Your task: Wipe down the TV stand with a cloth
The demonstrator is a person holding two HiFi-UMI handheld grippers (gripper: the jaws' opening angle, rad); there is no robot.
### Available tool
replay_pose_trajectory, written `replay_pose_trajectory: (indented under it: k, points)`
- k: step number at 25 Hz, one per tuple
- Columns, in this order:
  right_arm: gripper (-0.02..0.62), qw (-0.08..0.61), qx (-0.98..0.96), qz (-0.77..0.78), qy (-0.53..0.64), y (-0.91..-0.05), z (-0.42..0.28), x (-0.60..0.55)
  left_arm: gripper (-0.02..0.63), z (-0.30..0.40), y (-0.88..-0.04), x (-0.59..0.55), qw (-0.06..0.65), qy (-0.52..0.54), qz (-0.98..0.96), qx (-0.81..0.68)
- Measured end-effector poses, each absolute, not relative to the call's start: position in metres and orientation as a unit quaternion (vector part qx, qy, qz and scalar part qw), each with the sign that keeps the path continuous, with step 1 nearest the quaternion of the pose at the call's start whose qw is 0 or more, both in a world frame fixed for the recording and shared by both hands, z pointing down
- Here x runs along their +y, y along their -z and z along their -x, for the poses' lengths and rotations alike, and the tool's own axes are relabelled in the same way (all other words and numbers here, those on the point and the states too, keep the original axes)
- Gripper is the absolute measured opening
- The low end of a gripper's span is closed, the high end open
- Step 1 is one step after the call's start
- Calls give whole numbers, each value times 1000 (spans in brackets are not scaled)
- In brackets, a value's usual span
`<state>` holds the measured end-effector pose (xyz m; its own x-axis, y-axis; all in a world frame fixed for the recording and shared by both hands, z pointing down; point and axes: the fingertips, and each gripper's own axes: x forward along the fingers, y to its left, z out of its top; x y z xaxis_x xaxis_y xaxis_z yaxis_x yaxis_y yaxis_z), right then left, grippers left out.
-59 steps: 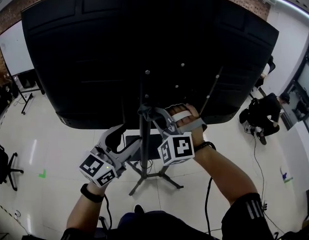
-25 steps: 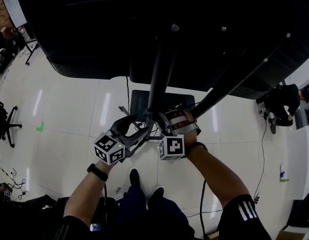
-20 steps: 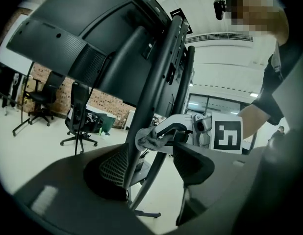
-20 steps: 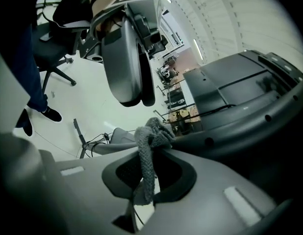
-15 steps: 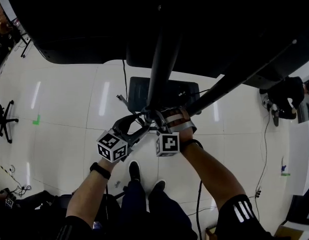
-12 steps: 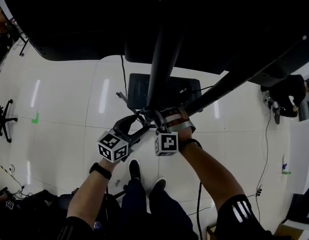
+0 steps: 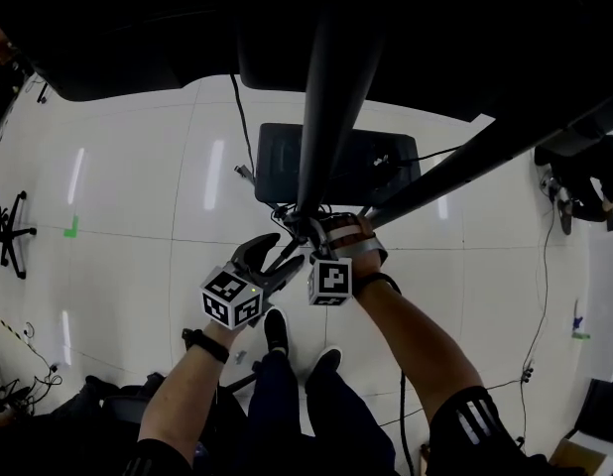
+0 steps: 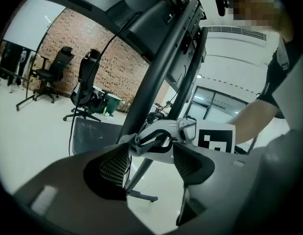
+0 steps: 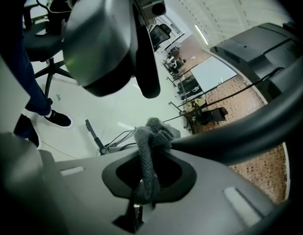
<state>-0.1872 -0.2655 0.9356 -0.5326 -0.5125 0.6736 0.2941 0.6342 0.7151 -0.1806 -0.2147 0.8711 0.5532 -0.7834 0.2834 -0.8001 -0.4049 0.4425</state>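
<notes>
Cloth [image 9: 150,131] is clamped in the right gripper [image 9: 149,176] and pressed against the pole [image 7: 326,97] of the TV stand.
The grey cloth is bunched between the right gripper's shut jaws, and its free end is pushed against the dark pole low down, near the base plate [image 7: 287,162]. The left gripper [image 8: 149,161] is held just beside it with its jaws apart and nothing gripped between them; the cloth and the right gripper's marker cube [image 8: 215,138] are seen just past its tips. The dark TV [image 7: 138,28] is seen overhead, and a white tiled floor [image 7: 128,216] below.
</notes>
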Motion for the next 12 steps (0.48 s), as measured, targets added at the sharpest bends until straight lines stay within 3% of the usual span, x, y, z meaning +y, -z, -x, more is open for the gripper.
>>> replay_pose_trajectory:
  k: [8, 12]
  points:
    - [35, 494, -770, -67, 398, -982, 184, -270, 310, 182, -906, -212, 291, -30, -829, -476]
    - [37, 480, -789, -81, 374, -961, 177, -259, 311, 178, -899, -203, 291, -31, -830, -475]
